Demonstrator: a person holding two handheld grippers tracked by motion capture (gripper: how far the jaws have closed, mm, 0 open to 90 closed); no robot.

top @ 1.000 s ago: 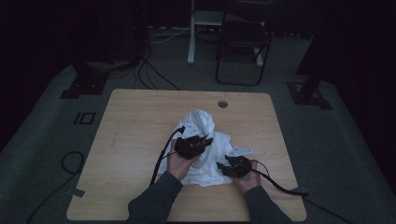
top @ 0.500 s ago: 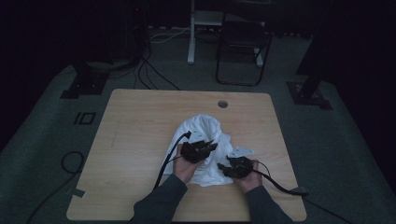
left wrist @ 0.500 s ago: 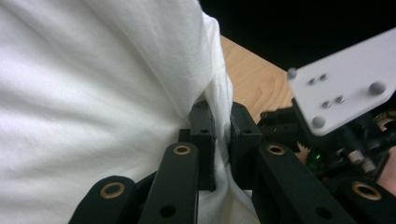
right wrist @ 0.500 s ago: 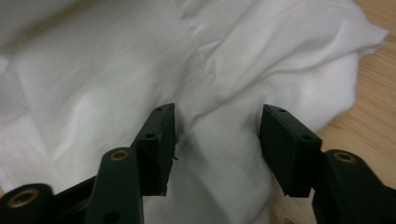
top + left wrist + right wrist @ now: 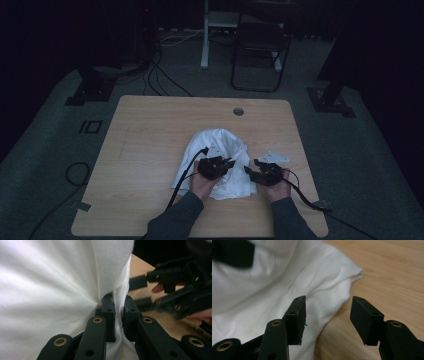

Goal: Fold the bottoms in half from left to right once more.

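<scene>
- The cloth (image 5: 220,162), white and crumpled, lies on the near half of the table (image 5: 150,140), between and in front of the person's two hands.
- The left gripper (image 5: 216,167) sits over the cloth's near middle. In the left gripper view its jaws stand almost together, pinching a gathered fold of cloth (image 5: 62,290) between the pads (image 5: 109,312); the fabric fans out from the pinch in tight creases.
- The right gripper (image 5: 267,172) is at the cloth's right edge, just beside the left one.
- In the right gripper view the right gripper (image 5: 327,317) has its jaws spread about halfway. They have just closed a little, yet nothing is between them.
- Its left finger (image 5: 297,315) hangs over the cloth's (image 5: 287,285) edge; whether it touches the fabric I cannot tell. Its other finger (image 5: 364,317) is above bare wood (image 5: 392,272).
- A pointed corner of cloth juts out onto the table ahead of the open jaws.
</scene>
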